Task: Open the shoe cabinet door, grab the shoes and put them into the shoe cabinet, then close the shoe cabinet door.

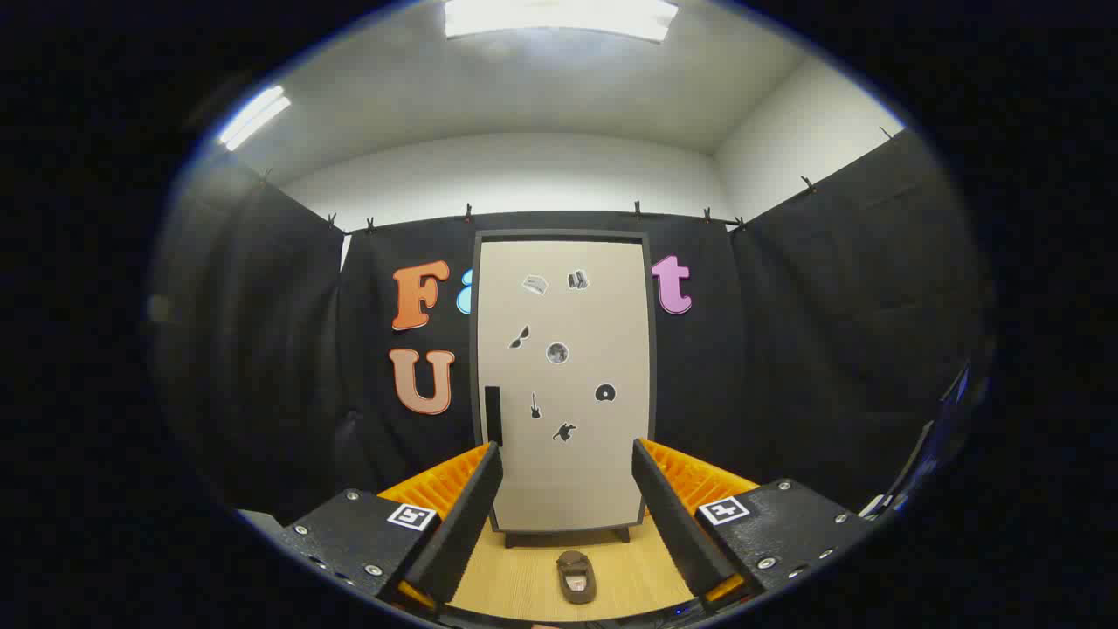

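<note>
Wooden floor bears shoe before closed cabinet; gripper open

shoe between fingers, before shut cabinet

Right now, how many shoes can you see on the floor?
1. A brown shoe lies on the wooden floor, between the open gripper fingers, in front of the closed cabinet door. More could be hidden.

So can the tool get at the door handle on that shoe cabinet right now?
Probably yes. The tool is open and holds nothing, and the dark handle on the closed cabinet door has nothing in front of it; the shoe lies low between the fingers.
</note>
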